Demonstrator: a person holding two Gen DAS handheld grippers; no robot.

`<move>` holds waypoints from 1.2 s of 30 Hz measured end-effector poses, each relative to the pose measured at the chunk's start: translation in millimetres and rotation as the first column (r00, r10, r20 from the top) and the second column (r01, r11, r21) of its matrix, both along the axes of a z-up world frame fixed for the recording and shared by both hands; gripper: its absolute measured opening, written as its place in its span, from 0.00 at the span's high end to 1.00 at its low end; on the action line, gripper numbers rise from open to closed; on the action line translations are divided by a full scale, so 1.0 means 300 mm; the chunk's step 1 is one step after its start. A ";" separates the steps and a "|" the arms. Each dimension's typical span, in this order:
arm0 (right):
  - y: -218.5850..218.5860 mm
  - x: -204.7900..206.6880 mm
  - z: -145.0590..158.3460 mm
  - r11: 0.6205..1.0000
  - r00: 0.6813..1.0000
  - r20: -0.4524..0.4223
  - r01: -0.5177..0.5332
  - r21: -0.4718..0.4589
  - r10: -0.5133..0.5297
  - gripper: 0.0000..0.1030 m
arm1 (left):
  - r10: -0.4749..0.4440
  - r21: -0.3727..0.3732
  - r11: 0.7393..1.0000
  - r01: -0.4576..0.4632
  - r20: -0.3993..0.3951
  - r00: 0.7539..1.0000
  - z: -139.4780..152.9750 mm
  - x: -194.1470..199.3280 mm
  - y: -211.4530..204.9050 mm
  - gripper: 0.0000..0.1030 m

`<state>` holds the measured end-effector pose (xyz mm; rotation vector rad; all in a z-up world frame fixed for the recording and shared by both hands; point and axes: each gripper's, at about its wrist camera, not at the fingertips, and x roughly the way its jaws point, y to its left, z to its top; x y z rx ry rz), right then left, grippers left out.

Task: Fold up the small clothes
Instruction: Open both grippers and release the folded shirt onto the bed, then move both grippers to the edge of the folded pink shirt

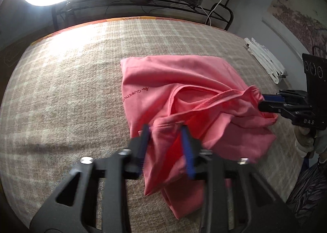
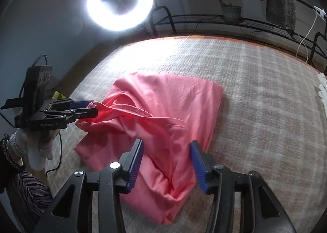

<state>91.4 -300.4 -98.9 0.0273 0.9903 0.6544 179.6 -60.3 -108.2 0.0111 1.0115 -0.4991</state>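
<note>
A pink shirt (image 1: 184,73) lies crumpled on a beige plaid blanket (image 1: 71,90), its far half flat and its near half bunched. In the left wrist view my left gripper (image 1: 164,132) has a fold of the near edge between its blue pads. The right wrist view shows the left gripper (image 2: 95,108) pinched on that edge. My right gripper (image 2: 166,145) has a thick bunch of the shirt (image 2: 173,94) between its pads. From the left it (image 1: 261,102) is seen clamped on the lifted hem. The neckline runs taut between the two grippers.
Folded white cloths (image 1: 265,59) lie at the blanket's right edge. A bright ring light (image 2: 120,2) and a black metal rack (image 1: 143,2) with a potted plant stand behind the bed. A gloved hand (image 2: 36,147) holds the left gripper.
</note>
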 end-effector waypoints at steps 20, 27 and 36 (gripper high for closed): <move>-0.037 -0.416 0.032 0.948 0.965 0.144 -0.175 -0.265 0.218 0.83 | -0.203 0.168 0.969 0.183 0.110 0.973 0.008 -0.397 0.030 0.96; -0.216 -0.335 0.066 0.998 0.999 0.026 0.024 0.051 -0.025 0.62 | 0.039 -0.134 0.990 -0.042 -0.019 0.999 0.057 -0.290 0.206 0.61; -0.264 -0.223 -0.042 0.926 0.955 -0.272 0.207 0.315 -0.121 0.55 | 0.085 -0.255 0.955 -0.154 -0.264 0.961 -0.082 -0.225 0.203 0.64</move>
